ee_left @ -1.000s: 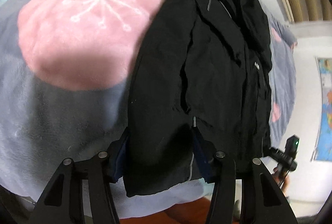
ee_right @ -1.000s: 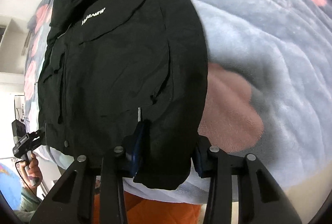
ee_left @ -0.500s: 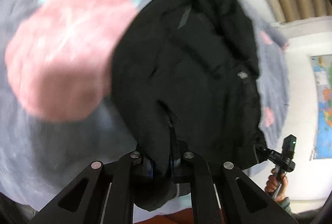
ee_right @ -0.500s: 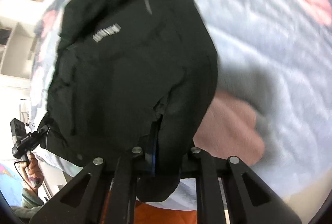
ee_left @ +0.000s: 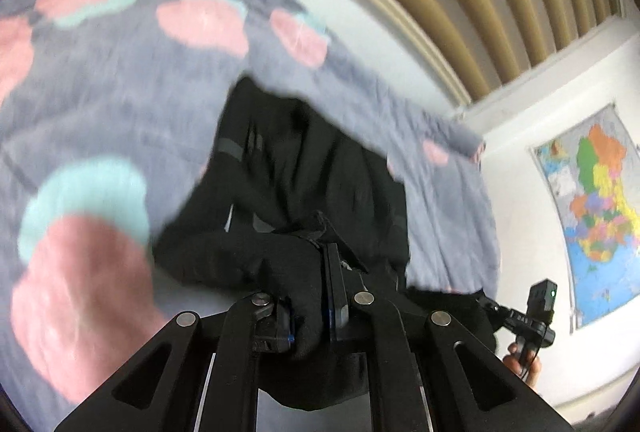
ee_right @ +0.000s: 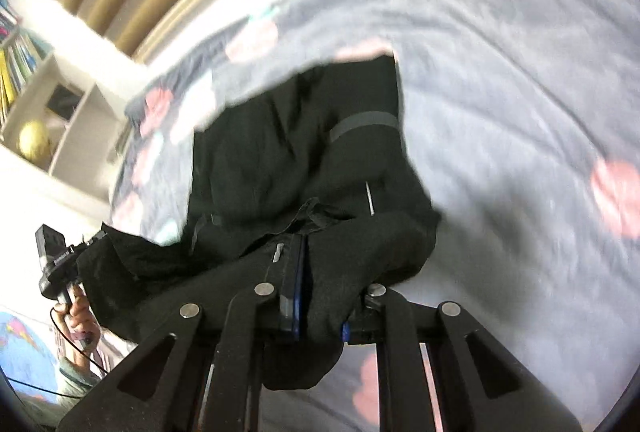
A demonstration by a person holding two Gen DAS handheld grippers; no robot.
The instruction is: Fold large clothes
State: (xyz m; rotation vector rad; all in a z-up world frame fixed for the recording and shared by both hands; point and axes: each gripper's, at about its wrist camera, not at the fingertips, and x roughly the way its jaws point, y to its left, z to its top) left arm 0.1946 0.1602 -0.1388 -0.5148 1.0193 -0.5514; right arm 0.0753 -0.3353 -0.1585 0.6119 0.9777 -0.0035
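Two grippers, left gripper and right gripper, each clamped on black jacket hem, blanket beyond

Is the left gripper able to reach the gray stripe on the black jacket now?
Probably not: the left gripper is shut on the black jacket hem, so it must release before reaching the gray stripe.

Bedroom in a home. Bed covered by a grey fleece blanket with pink and teal blotches. Colourful wall map on a white wall. White shelving holding books and a yellowish globe.
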